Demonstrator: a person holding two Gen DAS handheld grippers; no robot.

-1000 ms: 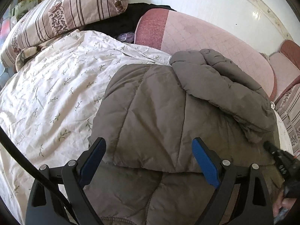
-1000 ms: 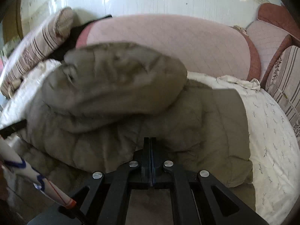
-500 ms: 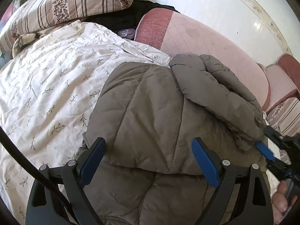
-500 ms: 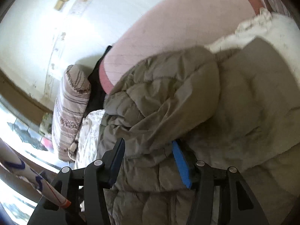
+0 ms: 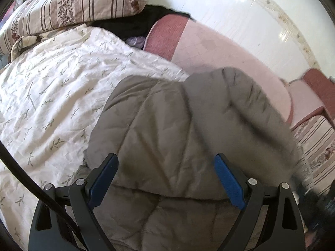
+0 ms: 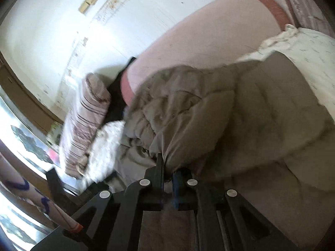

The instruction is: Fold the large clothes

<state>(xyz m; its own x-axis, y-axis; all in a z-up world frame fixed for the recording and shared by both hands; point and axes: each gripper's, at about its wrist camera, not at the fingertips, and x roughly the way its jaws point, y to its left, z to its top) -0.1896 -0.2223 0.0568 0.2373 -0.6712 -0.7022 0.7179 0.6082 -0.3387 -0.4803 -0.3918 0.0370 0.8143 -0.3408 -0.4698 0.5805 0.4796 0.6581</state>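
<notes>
The grey padded jacket lies on the bed's leaf-printed quilt, its body spread flat with one sleeve thrown across the chest and its lower part nearest the cameras. The right gripper has just been closing, and its jaws now stand pinched together on the cuff end of that sleeve, fabric bunched between them. The left gripper hovers above the jacket's midsection, fingers wide apart and holding nothing. Judged from the lie of the cloth, folding is at an early-to-middle stage: one sleeve is brought in but not yet laid flat; the other sleeve cannot be seen, and the body remains to be doubled over. Beyond stand a striped pillow and a pink headboard.
</notes>
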